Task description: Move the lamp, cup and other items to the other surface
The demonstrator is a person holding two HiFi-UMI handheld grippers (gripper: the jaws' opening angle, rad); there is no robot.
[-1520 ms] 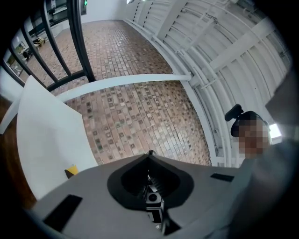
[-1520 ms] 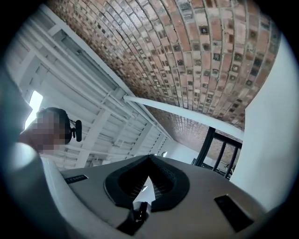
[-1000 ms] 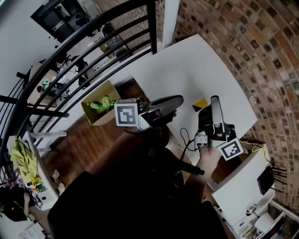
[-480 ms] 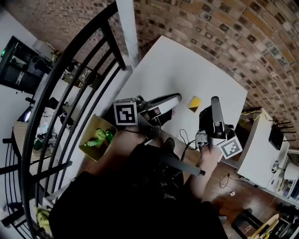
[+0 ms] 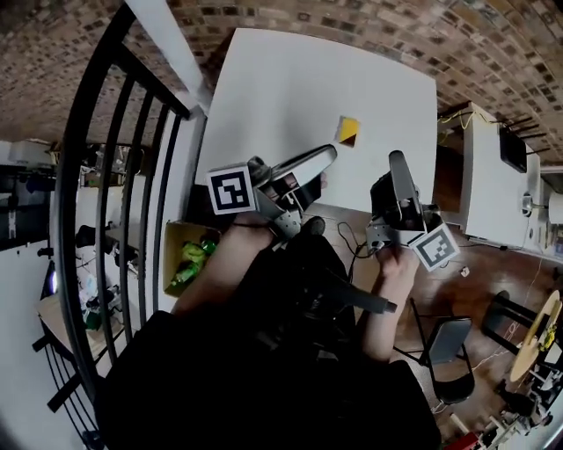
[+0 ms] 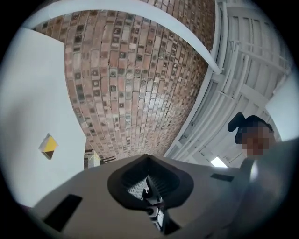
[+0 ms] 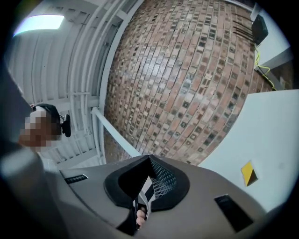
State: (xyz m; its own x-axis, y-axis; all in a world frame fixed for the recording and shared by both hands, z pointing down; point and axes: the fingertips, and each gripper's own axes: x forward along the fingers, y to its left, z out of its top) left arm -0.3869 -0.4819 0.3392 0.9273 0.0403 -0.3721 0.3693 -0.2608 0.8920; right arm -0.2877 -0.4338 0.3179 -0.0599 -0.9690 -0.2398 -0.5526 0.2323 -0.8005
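Left gripper [image 5: 327,154]: fingers [image 6: 93,186] clenched tip to tip, nothing between them. It pointed toward the white surface [image 5: 290,79] with its tips over the near edge, marker cube [image 5: 230,189] at the rear.

Right gripper [image 5: 396,158]: fingers [image 7: 210,186] also clenched and empty. It sat beside the left gripper, apart from it, with its tips just short of the surface edge.

The only item seen on the surface was a small yellow-and-black block [image 5: 348,130]. It lay near the front edge, ahead of both grippers and roughly between their lines, touching neither. Couldn't tell what it was. Both gripper views showed it off to the side, not in line with the fingers.

Around it:
- brick wall [image 5: 352,18] behind the surface
- black railing [image 5: 106,176] on the left
- open cardboard box [image 5: 189,259] holding something green, on the floor by the railing
- second white unit [image 5: 488,176] to the right of the surface
- folding chair [image 5: 449,352] lower right
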